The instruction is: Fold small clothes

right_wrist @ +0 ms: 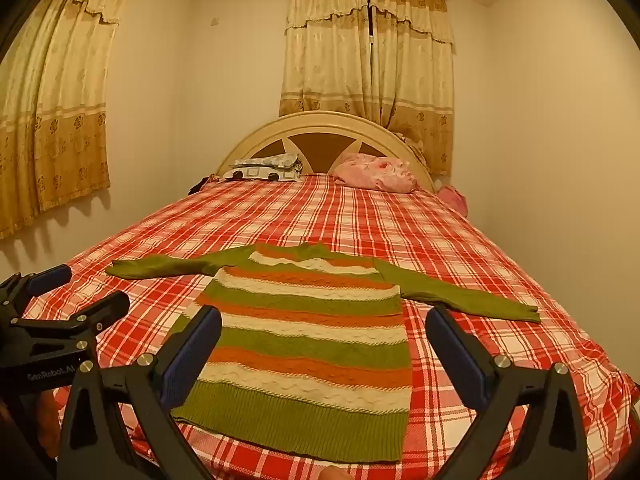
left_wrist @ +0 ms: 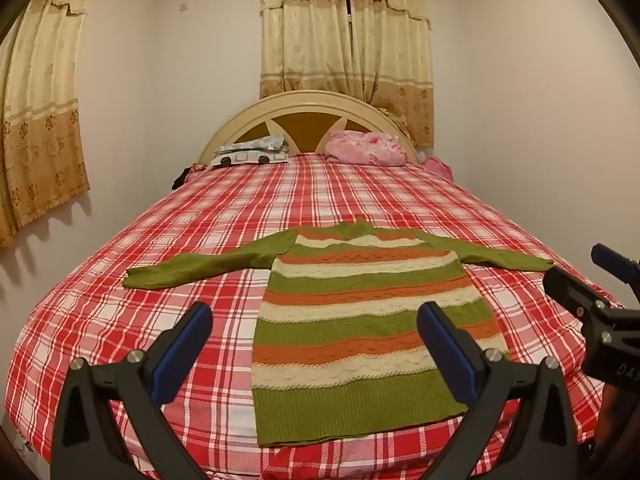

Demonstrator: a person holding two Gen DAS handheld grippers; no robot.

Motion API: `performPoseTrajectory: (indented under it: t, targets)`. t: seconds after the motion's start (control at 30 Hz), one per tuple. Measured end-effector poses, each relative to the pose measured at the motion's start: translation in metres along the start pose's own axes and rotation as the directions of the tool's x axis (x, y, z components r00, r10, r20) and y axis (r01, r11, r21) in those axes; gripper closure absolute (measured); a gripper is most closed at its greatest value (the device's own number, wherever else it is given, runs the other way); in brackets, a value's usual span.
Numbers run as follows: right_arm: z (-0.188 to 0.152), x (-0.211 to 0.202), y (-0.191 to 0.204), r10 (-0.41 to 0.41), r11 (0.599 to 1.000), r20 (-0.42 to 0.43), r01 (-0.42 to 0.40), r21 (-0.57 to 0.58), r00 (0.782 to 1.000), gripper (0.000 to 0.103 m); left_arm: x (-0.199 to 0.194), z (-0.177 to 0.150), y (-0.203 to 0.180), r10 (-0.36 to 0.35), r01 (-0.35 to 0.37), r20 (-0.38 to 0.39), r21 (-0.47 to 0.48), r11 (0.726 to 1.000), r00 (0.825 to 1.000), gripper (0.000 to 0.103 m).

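A knitted sweater (left_wrist: 360, 332) (right_wrist: 312, 352) with green, orange and cream stripes lies flat on the red plaid bed (left_wrist: 140, 320) (right_wrist: 500, 360). Its hem is nearest me and both green sleeves are spread out sideways. My left gripper (left_wrist: 314, 316) hovers open above the hem end, with nothing between its blue pads. My right gripper (right_wrist: 325, 316) also stands open over the sweater's lower half, holding nothing. Each gripper shows in the other's view: the right gripper (left_wrist: 588, 276) near the right sleeve end, the left gripper (right_wrist: 82, 290) below the left sleeve end.
At the head of the bed lie a grey patterned pillow (left_wrist: 250, 152) and a pink bundle (left_wrist: 366, 148) against the curved headboard (left_wrist: 308, 100). Walls close in on both sides. Yellow curtains (left_wrist: 344, 40) hang behind and at the left.
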State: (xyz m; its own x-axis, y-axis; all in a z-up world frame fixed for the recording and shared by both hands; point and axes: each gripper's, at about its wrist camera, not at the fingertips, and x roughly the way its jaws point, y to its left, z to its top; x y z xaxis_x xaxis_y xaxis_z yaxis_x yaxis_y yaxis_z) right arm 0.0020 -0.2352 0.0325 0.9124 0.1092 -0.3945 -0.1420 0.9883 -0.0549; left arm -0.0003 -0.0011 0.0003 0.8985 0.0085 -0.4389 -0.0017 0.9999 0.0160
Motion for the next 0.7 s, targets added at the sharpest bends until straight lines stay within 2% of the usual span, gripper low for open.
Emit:
performPoseTrajectory:
  t: [0.13, 0.2, 0.37, 0.57, 0.63, 0.7]
  targets:
    - [0.0, 0.0, -0.001, 0.0, 1.0, -0.007, 0.0, 0.0, 1.0, 0.001, 0.006, -0.002, -0.01, 0.001, -0.001, -0.008, 0.025, 1.0, 1.0, 0.0]
    - [-0.001, -0.001, 0.001, 0.002, 1.0, -0.009, -0.002, -0.005, 1.0, 0.001, -0.003, -0.003, -0.008, -0.01, 0.01, 0.018, -0.001, 1.0, 1.0, 0.0]
    - [-0.005, 0.012, -0.002, 0.013, 1.0, -0.03, -0.013, 0.013, 0.999, 0.001, -0.008, 0.003, -0.007, -0.011, 0.011, 0.016, -0.004, 1.0, 1.0, 0.0]
    - [-0.006, 0.012, 0.014, 0.016, 1.0, -0.036, -0.015, 0.009, 0.999, 0.001, -0.005, 0.002, -0.005, -0.01, 0.01, 0.006, -0.012, 1.0, 1.0, 0.0]
    - [-0.012, 0.013, -0.003, 0.018, 1.0, -0.036, -0.017, 0.026, 0.999, 0.001, -0.005, 0.002, -0.004, -0.013, 0.013, 0.005, -0.016, 1.0, 1.0, 0.0]
    - [-0.011, 0.013, -0.004, 0.02, 0.999, -0.039, -0.019, 0.027, 0.999, 0.001, -0.005, 0.003, -0.003, -0.013, 0.013, 0.006, -0.015, 1.0, 1.0, 0.0]
